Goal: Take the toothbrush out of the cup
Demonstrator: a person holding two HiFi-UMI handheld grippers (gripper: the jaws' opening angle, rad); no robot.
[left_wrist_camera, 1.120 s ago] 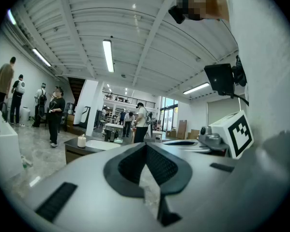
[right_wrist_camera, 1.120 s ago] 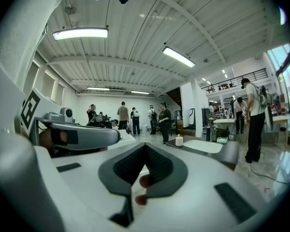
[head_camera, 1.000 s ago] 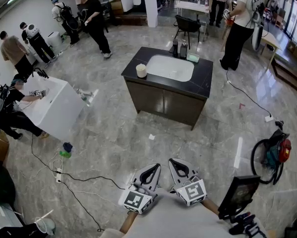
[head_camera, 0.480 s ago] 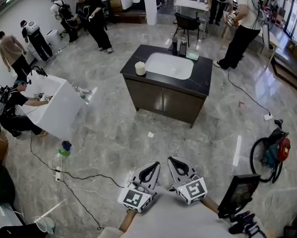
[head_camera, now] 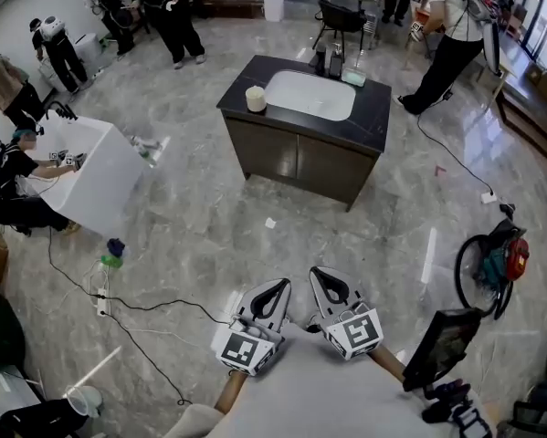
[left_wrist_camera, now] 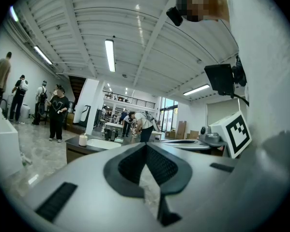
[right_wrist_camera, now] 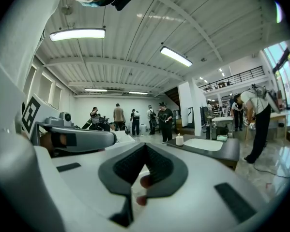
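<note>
Floor (head_camera: 209, 217): polished grey marble-look tile, glossy, throws reflections. Vanity countertop (head_camera: 375, 130): black stone look, glossy; basin (head_camera: 310, 97) smooth white, ceramic look; cabinet (head_camera: 296, 167) dark brown wood look, satin. Left gripper (head_camera: 278, 285) and right gripper (head_camera: 320, 274): smooth matt light-grey plastic shells; pads (left_wrist_camera: 161, 166) black, finely ribbed, rubbery look. Marker cube (head_camera: 244, 354): matt white with black print. Ceiling (left_wrist_camera: 86, 18): white-painted ribbed metal sheet. White box (head_camera: 95, 185): plain matt. Cable (head_camera: 145, 304): thin black matt sheath. Person's shirt (head_camera: 319, 400): pale grey cloth, matt
</note>
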